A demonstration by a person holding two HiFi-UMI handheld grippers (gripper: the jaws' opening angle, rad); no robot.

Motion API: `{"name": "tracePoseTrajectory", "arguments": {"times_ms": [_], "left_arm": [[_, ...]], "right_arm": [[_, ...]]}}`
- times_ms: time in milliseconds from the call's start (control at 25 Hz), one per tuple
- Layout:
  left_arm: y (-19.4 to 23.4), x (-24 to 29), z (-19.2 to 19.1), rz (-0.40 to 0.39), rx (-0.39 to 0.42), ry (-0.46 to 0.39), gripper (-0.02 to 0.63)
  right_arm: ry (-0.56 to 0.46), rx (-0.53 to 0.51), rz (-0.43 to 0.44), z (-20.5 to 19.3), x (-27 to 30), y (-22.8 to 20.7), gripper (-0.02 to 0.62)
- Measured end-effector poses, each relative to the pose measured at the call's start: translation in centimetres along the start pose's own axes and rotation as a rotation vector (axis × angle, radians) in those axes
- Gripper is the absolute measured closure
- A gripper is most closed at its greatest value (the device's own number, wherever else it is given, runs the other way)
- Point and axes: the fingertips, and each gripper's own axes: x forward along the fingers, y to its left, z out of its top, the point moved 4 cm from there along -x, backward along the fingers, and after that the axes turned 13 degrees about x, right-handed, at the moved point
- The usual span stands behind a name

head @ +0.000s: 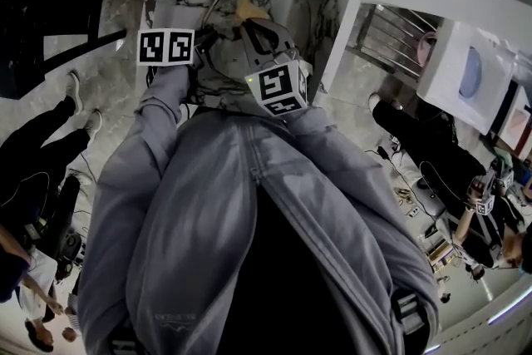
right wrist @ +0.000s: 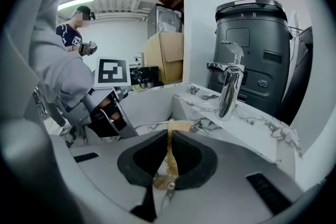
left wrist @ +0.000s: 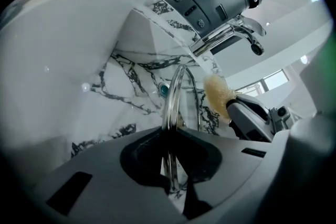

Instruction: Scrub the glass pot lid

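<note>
The glass pot lid [left wrist: 174,97] stands on edge over the marble sink [left wrist: 131,76], its metal rim running straight between my left gripper's [left wrist: 170,136] jaws, which are shut on it. My right gripper [right wrist: 169,140] is shut on a thin yellow sponge [right wrist: 169,149], whose free end [left wrist: 218,93] sits right beside the lid's far face; I cannot tell if it touches. From the right gripper view, the left gripper [right wrist: 105,115] holds the lid's rim [right wrist: 152,124] at the sink's left. In the head view both grippers meet above the basin, the sponge [head: 252,8] between them.
A chrome faucet [right wrist: 231,86] rises from the sink's marble ledge [right wrist: 252,123], with a dark grey appliance [right wrist: 257,50] behind it. Other people stand around: one at the left [head: 50,145], others at the right [head: 440,170]. A cardboard box [right wrist: 165,57] stands beyond the sink.
</note>
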Motion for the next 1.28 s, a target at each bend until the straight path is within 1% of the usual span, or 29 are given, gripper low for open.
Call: {"name": "tracePoseTrajectory", "arguments": {"times_ms": [160,320,400,520,760,920,1080,1160,1280], "left_arm": [[-0.2,-0.2,0.0,-0.008,-0.035,-0.010,0.558],[-0.2,-0.1,0.0,0.027,-0.049,0.014,0.558],[-0.1,-0.1,0.1,0.036,-0.055,0.012,0.558],[0.2,0.1,0.0,0.017,-0.064,0.004,0.558],[0.8,0.2,-0.2,0.000,-0.096,0.025,0.558],[1.1,0.3,-0.4,-0.038,-0.171,0.038,0.557],[0.8,0.2,-0.3,-0.093,-0.224,0.050,0.554],[0.5,0.1,-0.2,-0.116,-0.243,0.057,0.551],[0.3,0.1,-0.3,-0.119,-0.255,0.060,0.549]], "right_arm": [[0.004,-0.078,-0.015,0.2,0.9,-0.5,0.551],[0.011,-0.134,-0.012,0.4,2.2,-0.9,0.551],[0.013,-0.138,-0.005,0.4,2.7,-1.1,0.551],[0.023,-0.131,-0.002,0.0,3.1,-1.4,0.551],[0.029,-0.129,0.017,-0.2,3.5,-1.1,0.551],[0.027,-0.135,0.037,-0.4,3.7,-0.8,0.551],[0.028,-0.132,0.039,-0.7,3.8,-1.1,0.551],[0.027,-0.129,0.041,-0.7,3.9,-1.2,0.551],[0.027,-0.129,0.044,-0.8,3.9,-1.3,0.551]]}}
